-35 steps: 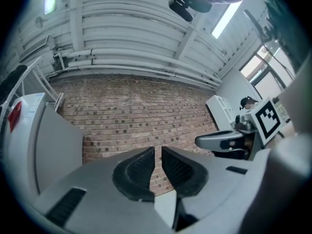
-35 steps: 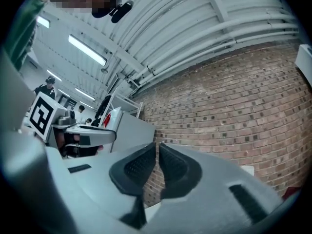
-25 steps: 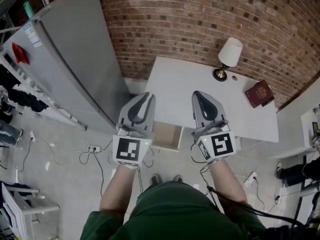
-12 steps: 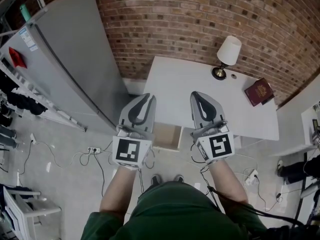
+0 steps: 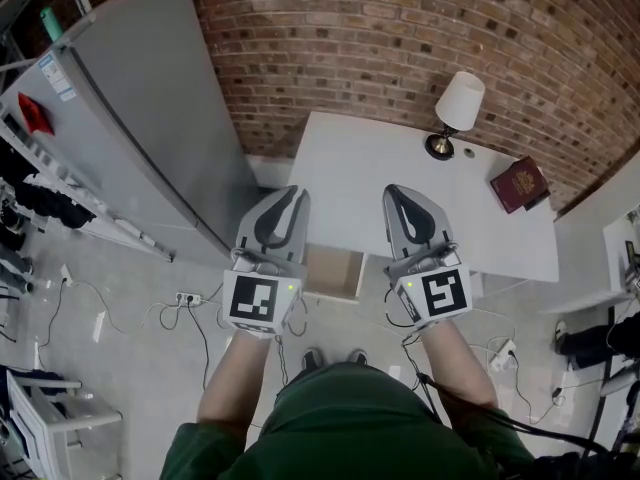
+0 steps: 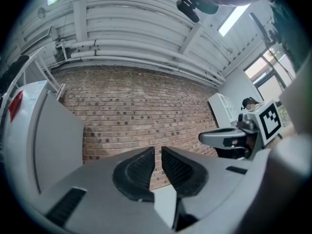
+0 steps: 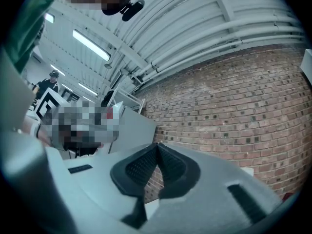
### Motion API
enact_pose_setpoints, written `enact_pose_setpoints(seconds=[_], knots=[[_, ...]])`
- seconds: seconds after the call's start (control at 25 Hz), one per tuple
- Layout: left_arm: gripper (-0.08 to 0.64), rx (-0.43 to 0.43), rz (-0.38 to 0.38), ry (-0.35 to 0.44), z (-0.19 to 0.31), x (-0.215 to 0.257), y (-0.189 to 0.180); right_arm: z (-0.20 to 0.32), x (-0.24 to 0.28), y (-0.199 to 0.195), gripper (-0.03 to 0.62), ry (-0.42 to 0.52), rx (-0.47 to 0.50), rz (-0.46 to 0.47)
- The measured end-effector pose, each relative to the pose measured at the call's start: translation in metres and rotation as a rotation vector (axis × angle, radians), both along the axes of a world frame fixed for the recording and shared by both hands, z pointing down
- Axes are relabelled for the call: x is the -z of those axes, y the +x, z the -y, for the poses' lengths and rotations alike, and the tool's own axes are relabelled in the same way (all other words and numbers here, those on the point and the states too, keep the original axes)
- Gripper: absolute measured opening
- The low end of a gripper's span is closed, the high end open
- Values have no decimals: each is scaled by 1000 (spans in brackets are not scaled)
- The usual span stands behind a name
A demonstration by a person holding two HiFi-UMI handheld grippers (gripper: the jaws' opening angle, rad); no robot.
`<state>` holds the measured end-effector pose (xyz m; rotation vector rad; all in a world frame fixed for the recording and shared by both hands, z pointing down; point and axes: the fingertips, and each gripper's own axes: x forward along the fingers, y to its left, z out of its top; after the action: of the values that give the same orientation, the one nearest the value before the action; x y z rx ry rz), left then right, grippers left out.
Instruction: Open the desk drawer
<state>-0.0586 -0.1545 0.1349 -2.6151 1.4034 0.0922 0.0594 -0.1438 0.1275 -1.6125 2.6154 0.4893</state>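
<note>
A white desk [image 5: 370, 163] stands against the brick wall. Its drawer [image 5: 335, 273] is pulled out at the desk's front left, showing a bare tan inside. Both grippers are held up in the air above the desk's front edge, on either side of the drawer and touching nothing. My left gripper [image 5: 291, 192] [image 6: 158, 149] points at the wall with only a thin slit between its pads and nothing in it. My right gripper [image 5: 398, 189] [image 7: 157, 145] has its tips pressed together and is empty. The right gripper [image 6: 229, 139] also shows in the left gripper view.
A table lamp [image 5: 455, 108] and a dark red book [image 5: 518, 185] sit on the desk's far right. A tall grey cabinet [image 5: 130, 118] stands left of the desk. A power strip [image 5: 187, 297] and cables lie on the floor.
Both grippers stay almost where they were; the right one has wavered a little sideways. The drawer has not moved.
</note>
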Motion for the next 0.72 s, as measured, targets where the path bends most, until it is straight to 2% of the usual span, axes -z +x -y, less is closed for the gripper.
enact_pose_setpoints(seconds=[0.2, 0.6, 0.72], knots=[[41, 10, -19, 79, 5, 3, -5, 1, -3, -1, 0, -11, 11, 3], [41, 4, 8, -3, 1, -1, 3, 2, -8, 9, 0, -32, 14, 28], [41, 7, 7, 18, 2, -1, 4, 3, -9, 10, 0, -36, 15, 29]])
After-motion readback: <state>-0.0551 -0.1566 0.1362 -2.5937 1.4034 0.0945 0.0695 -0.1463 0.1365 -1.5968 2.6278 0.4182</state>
